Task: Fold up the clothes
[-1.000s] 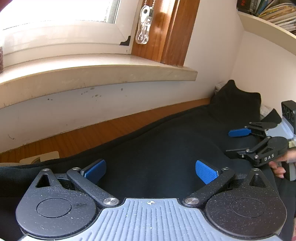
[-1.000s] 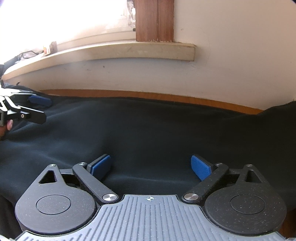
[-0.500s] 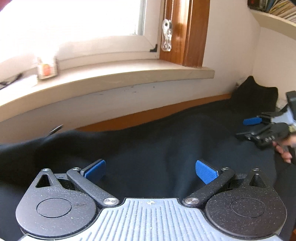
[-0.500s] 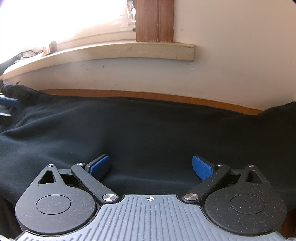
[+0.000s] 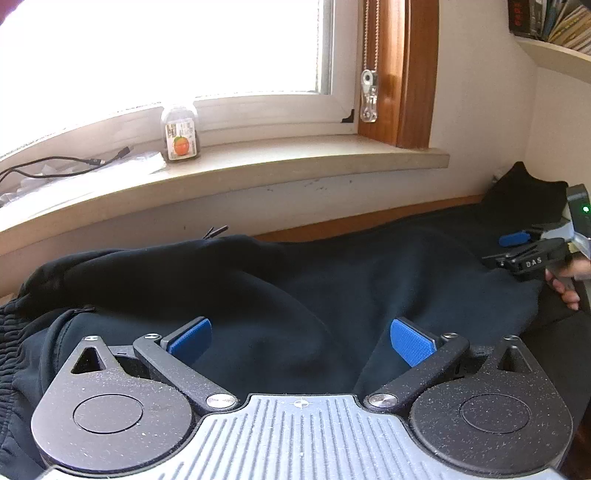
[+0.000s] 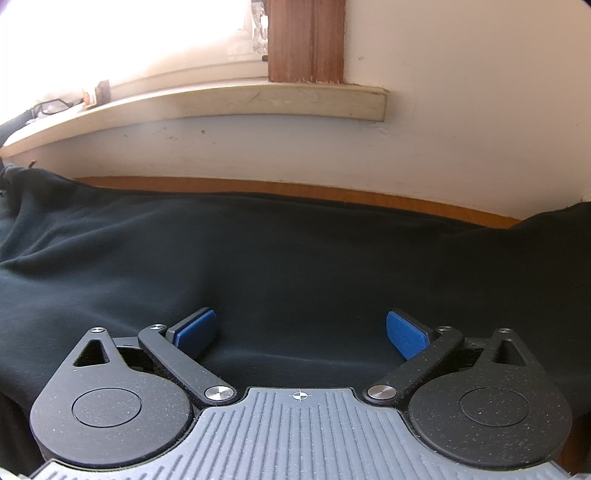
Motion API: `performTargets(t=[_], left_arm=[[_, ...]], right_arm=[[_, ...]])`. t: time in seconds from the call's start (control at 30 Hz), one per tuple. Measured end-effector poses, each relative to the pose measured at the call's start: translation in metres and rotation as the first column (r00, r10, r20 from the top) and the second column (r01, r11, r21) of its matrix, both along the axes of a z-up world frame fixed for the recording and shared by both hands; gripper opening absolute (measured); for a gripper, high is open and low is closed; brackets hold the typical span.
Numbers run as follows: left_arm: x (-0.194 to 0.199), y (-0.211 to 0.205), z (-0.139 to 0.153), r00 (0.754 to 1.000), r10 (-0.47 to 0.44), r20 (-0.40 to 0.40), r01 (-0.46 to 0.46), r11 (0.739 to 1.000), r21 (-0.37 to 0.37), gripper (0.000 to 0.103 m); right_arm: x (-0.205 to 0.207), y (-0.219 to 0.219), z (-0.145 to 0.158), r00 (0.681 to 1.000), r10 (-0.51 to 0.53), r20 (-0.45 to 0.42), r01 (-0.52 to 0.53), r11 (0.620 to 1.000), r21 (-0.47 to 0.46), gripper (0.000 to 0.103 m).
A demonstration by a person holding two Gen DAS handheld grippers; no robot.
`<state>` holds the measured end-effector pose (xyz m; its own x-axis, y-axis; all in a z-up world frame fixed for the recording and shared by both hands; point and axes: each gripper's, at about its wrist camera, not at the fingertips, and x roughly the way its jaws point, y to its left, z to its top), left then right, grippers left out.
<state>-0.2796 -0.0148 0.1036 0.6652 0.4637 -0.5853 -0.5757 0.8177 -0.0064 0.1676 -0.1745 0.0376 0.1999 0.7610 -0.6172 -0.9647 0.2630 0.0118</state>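
since the earlier frames the left wrist view has swung away from the right gripper (image 5: 517, 249), which now sits smaller and nearer the right edge, and a jar with an orange label (image 5: 181, 137) and a black cable (image 5: 62, 166) on the window sill (image 5: 295, 162) have come into view. the right wrist view is unchanged apart from its jaws, which have just been opening a little further, with nothing clamped between them.

left gripper (image 5: 301, 341): jaws wide apart, blue pads clear of the cloth on both sides, pointing down over the black garment (image 5: 332, 288). nothing is held.

right gripper (image 6: 301, 332): jaws wide apart, above the same garment (image 6: 295, 258), pads not pressing on anything. in the left wrist view a hand (image 5: 565, 284) grips its handle at the right edge of the frame.

the black garment lies spread across a wooden surface (image 5: 369, 221) that runs along the wall under the sill. a thick rounded fold (image 5: 155, 269) crosses its left part, and a ribbed elastic band (image 5: 11, 354) shows at the far left edge. its far right end rises to a point against the wall (image 5: 524, 188).

a pull-chain fitting (image 5: 369, 96) hangs beside the wooden window frame (image 5: 413, 74). books (image 5: 554, 22) stand on a shelf at the upper right.
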Motion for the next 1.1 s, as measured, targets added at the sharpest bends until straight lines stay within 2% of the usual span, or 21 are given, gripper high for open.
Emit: performTargets(t=[0.53, 0.7, 0.73, 0.8, 0.97, 1.1], left_arm=[[0.001, -0.002, -0.004, 1.0, -0.008, 0.01, 0.008, 1.0, -0.007, 0.103], [-0.02, 0.005, 0.0, 0.999, 0.024, 0.031, -0.024, 1.0, -0.006, 0.103], [-0.03, 0.007, 0.002, 0.999, 0.039, 0.028, -0.039, 0.999, 0.002, 0.103], [-0.05, 0.011, 0.006, 0.997, 0.068, 0.022, -0.069, 0.997, 0.02, 0.103], [-0.118, 0.028, 0.017, 0.98, 0.196, 0.031, -0.197, 0.979, 0.045, 0.103], [-0.181, 0.048, 0.017, 0.954, 0.289, 0.074, -0.289, 0.957, -0.009, 0.103]], right_arm=[[0.0, -0.002, 0.001, 1.0, -0.003, 0.022, 0.003, 1.0, 0.018, 0.099], [-0.001, -0.003, 0.001, 1.0, -0.002, 0.031, 0.001, 1.0, 0.018, 0.099], [-0.005, -0.002, 0.003, 0.998, 0.004, 0.058, -0.005, 1.0, 0.013, 0.099], [-0.018, 0.0, 0.01, 0.992, 0.036, 0.125, -0.038, 0.999, 0.014, 0.097], [-0.072, 0.022, 0.039, 0.973, 0.199, 0.117, -0.206, 0.977, 0.049, 0.094], [-0.147, 0.059, 0.051, 0.912, 0.392, 0.121, -0.397, 0.918, 0.02, 0.093]])
